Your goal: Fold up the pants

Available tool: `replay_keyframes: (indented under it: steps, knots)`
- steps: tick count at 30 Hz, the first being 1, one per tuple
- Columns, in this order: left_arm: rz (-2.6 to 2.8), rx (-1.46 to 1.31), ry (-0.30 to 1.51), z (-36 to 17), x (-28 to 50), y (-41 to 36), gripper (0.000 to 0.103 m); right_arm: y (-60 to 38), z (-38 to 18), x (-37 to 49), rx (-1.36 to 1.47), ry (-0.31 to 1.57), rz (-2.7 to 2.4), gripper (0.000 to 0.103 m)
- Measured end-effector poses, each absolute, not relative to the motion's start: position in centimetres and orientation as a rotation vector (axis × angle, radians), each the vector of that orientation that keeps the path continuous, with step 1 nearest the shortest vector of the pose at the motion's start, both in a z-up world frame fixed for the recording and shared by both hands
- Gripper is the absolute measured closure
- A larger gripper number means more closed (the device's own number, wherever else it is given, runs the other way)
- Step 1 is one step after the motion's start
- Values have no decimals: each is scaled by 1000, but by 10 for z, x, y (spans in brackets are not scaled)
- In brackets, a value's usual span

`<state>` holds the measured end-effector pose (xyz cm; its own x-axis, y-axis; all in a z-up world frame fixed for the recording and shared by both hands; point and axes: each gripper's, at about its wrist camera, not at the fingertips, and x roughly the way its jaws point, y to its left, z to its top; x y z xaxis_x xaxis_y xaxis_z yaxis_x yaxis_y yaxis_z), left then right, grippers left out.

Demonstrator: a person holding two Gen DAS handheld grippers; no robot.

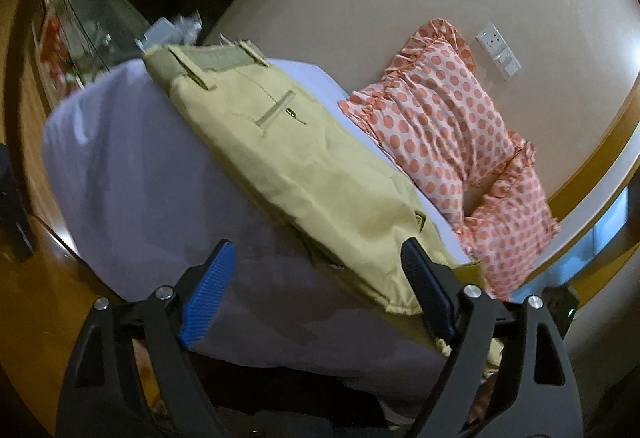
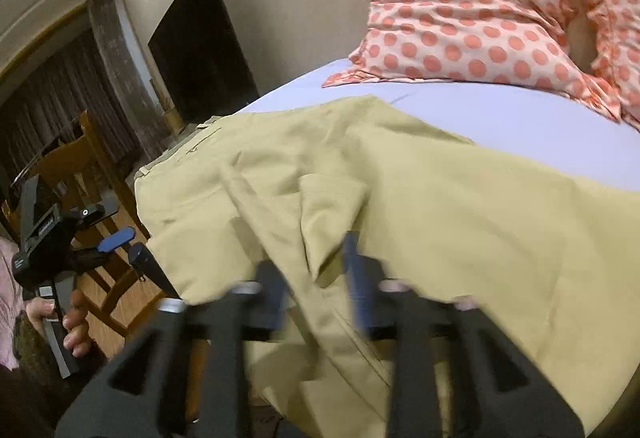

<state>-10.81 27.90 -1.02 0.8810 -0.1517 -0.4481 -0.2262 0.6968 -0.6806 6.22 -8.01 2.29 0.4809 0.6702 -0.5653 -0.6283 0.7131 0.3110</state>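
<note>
I judge these pants (image 1: 320, 173) light and limp: a thin woven cloth that will sag and crease wherever I lift it, though it should not slip against ribbed jaws. The firmest places to take hold look to be the waistband and the hems, where the cloth is doubled. They are khaki, rumpled, with belt loops and a buttoned back pocket, and they lie across the lilac sheet of the bed (image 1: 132, 165), waistband toward the far edge, just beside the spotted pillow (image 1: 440, 117). My left gripper (image 1: 316, 290) hangs wide open at the near end of the pants, holding nothing. My right gripper (image 2: 316, 270) is blurred; its jaws stand partly open astride a raised crease, but I cannot tell whether they pinch it.
</note>
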Motion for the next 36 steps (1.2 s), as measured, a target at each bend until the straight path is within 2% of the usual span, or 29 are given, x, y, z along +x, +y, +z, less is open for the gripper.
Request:
replay_keyframes:
  steps: [1,2,9,17,19,23,25,26,27,28,33,36]
  knots:
    - [27,-821,510,-12,-103,281,18,-90,26,60,99,702,772,19]
    - [18,-828,519,-13,-98,283,18,-105,31,57,149,664,756,11]
    - [47,-871,560,-16,-69,294,15,-146,45,58,279,634,709,11]
    - [95,-854,560,15,-55,301,14,-148,27,59,318,662,705,9]
    - [127,-866,615,9,-43,305,15,-151,22,62,346,681,704,9]
    - [128,-933,576,5,-41,315,14,-160,19,60,367,668,706,9]
    - [147,-967,566,2,-37,322,27,-165,18,61,377,665,708,9]
    - [169,-963,576,2,-35,324,51,-167,17,62,381,666,707,9]
    - [193,-941,591,2,-31,326,83,-168,17,61,383,663,708,9]
    - [222,-899,614,3,-26,326,92,-172,16,60,386,655,710,9]
    - [225,-588,619,58,1,287,95,-201,20,57,416,600,678,9]
    - [119,-343,571,116,28,218,95,-229,24,57,462,560,615,9]
